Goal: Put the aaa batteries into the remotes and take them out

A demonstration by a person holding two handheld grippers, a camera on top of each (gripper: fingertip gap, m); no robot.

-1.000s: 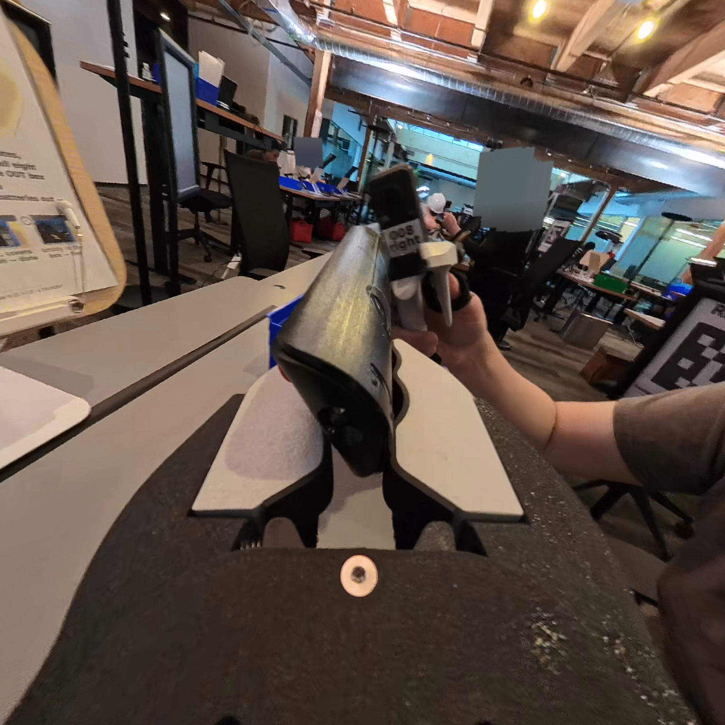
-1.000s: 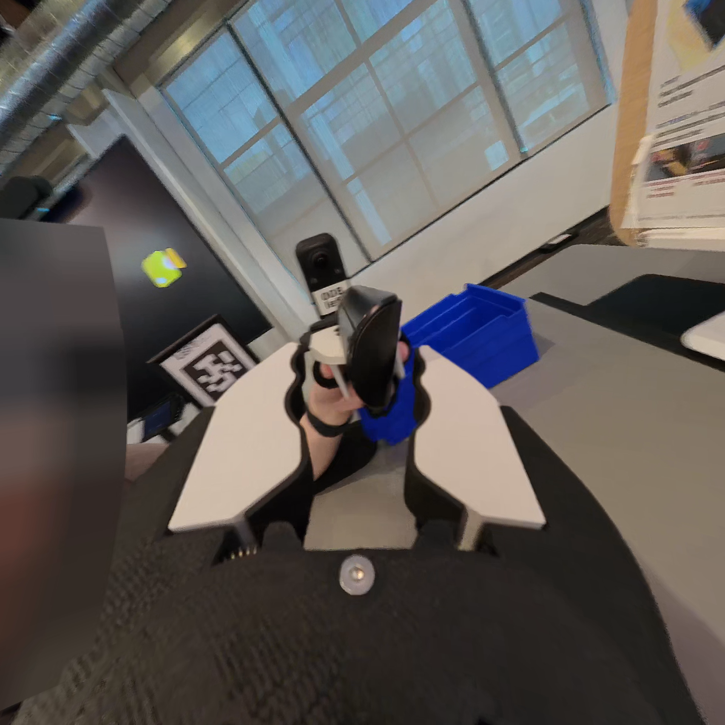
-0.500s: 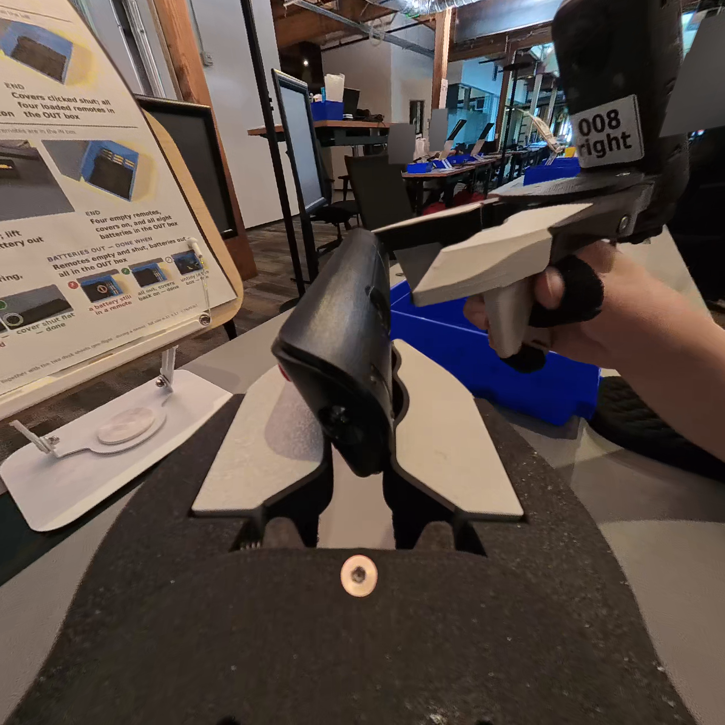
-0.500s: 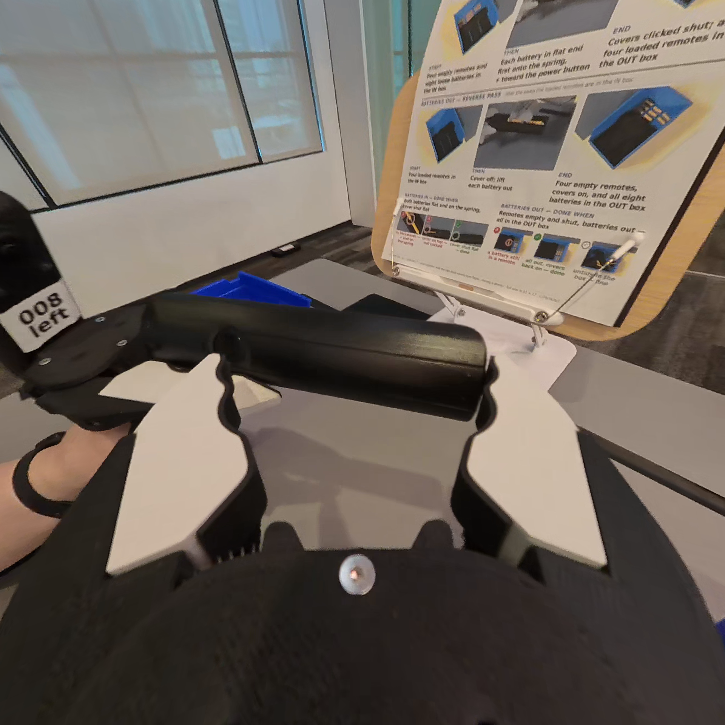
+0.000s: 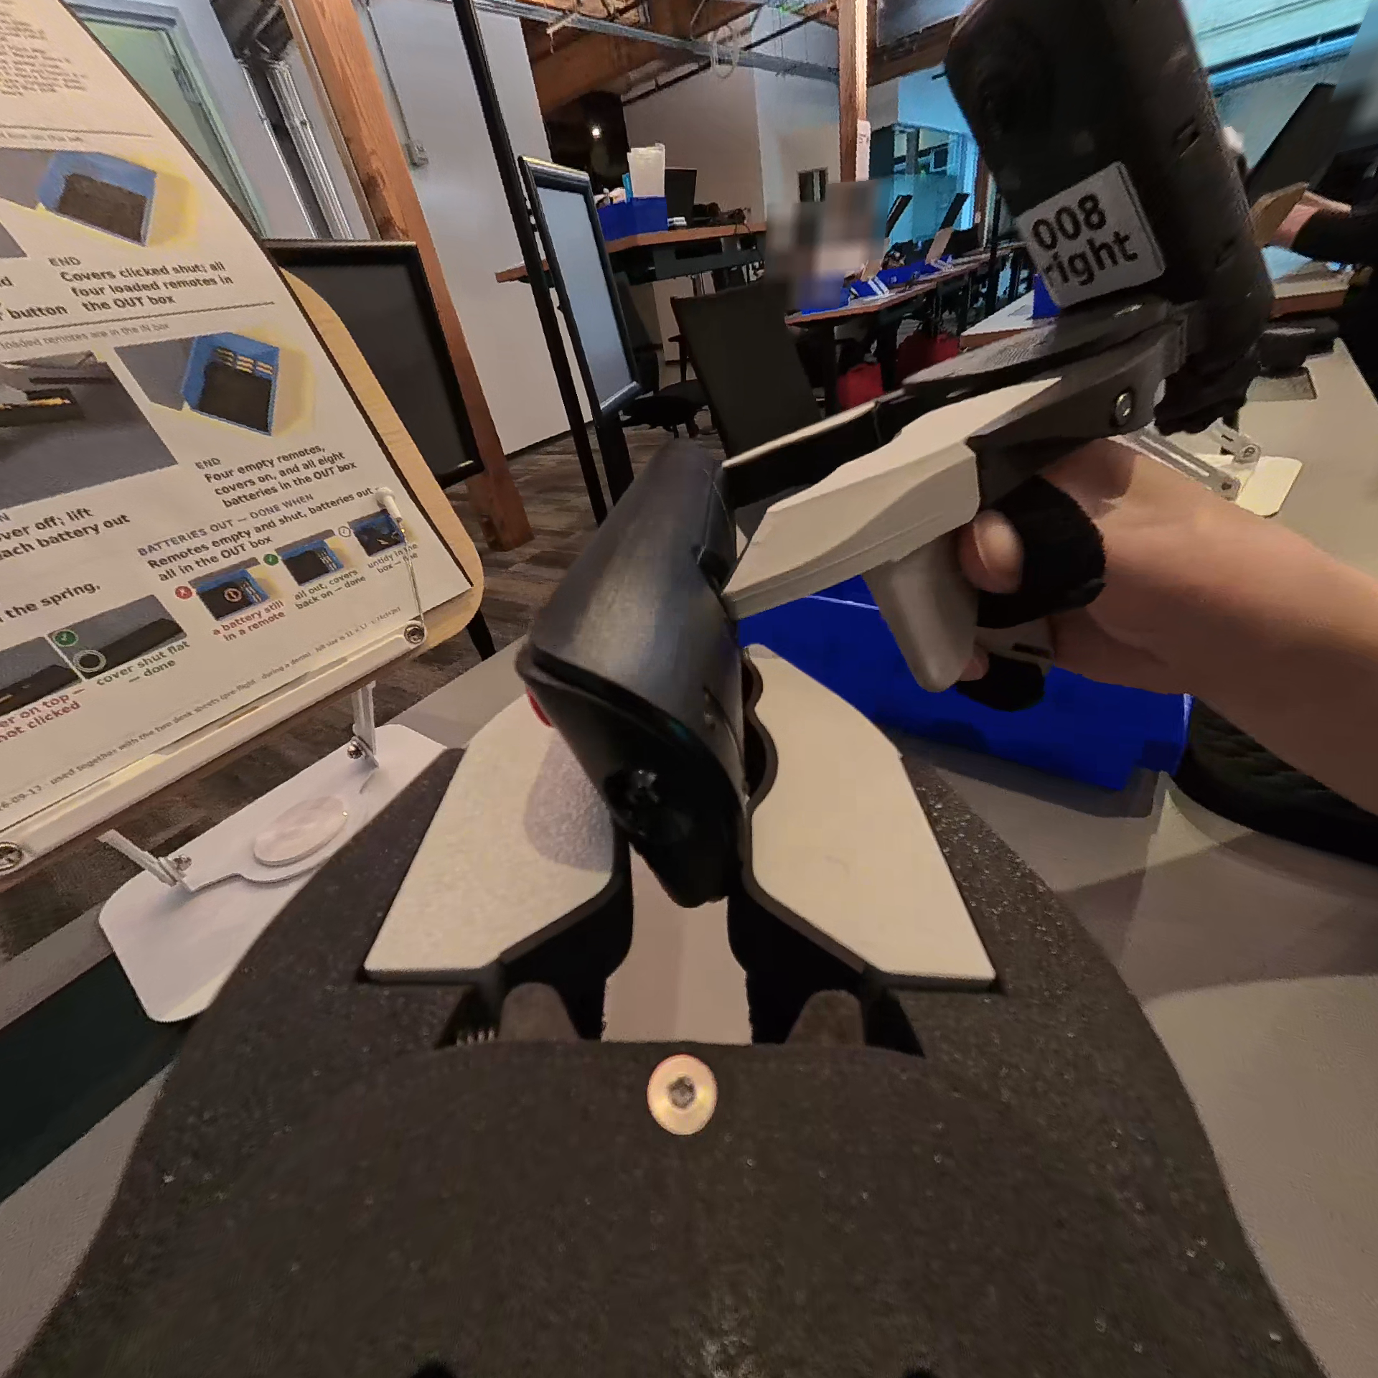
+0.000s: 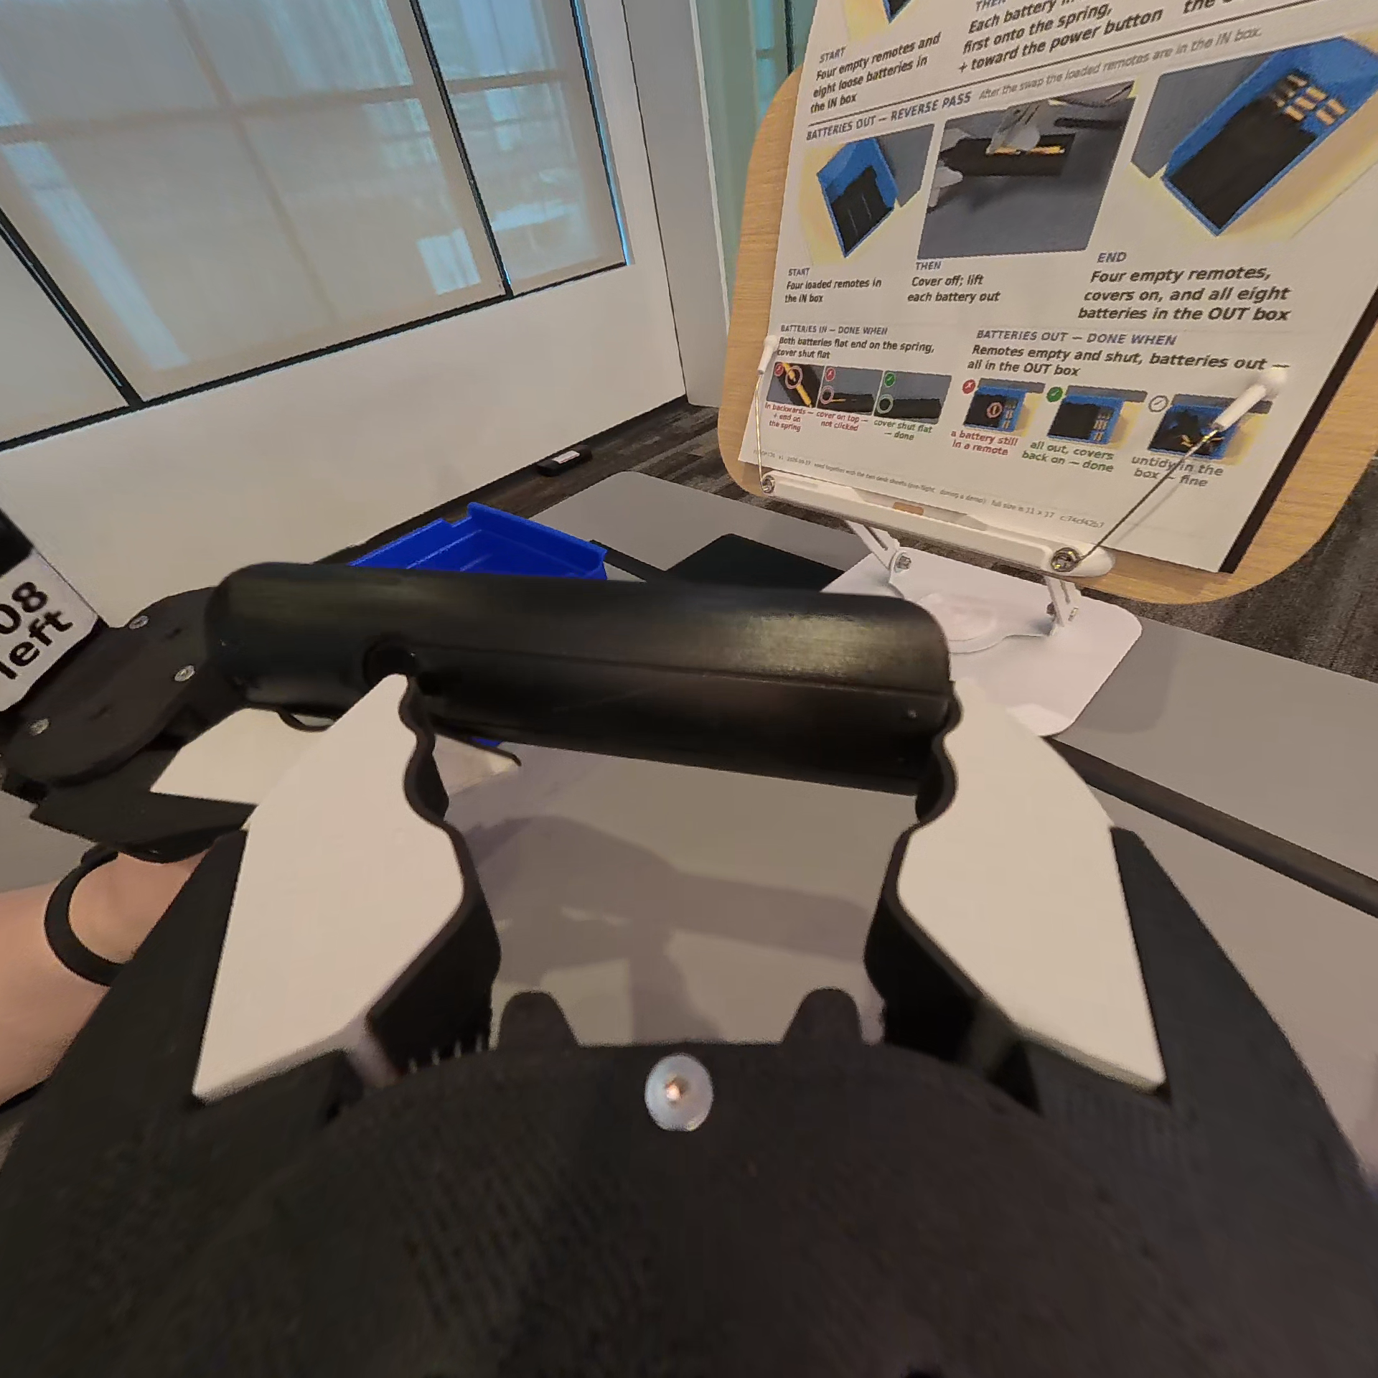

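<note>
One black remote was clamped by the left tool and spanned by the wide-spread right tool, beside one blue bin.

From my remote station: a glossy black remote with a small red spot near its lower end. My left gripper shows pale grey finger plates on a speckled black body, and my right gripper matches, white-grey on black. A bright blue bin sits on the plain grey table. The instruction board is white with blue-and-yellow pictures, edged in light wood grain, on a white stand.
</note>
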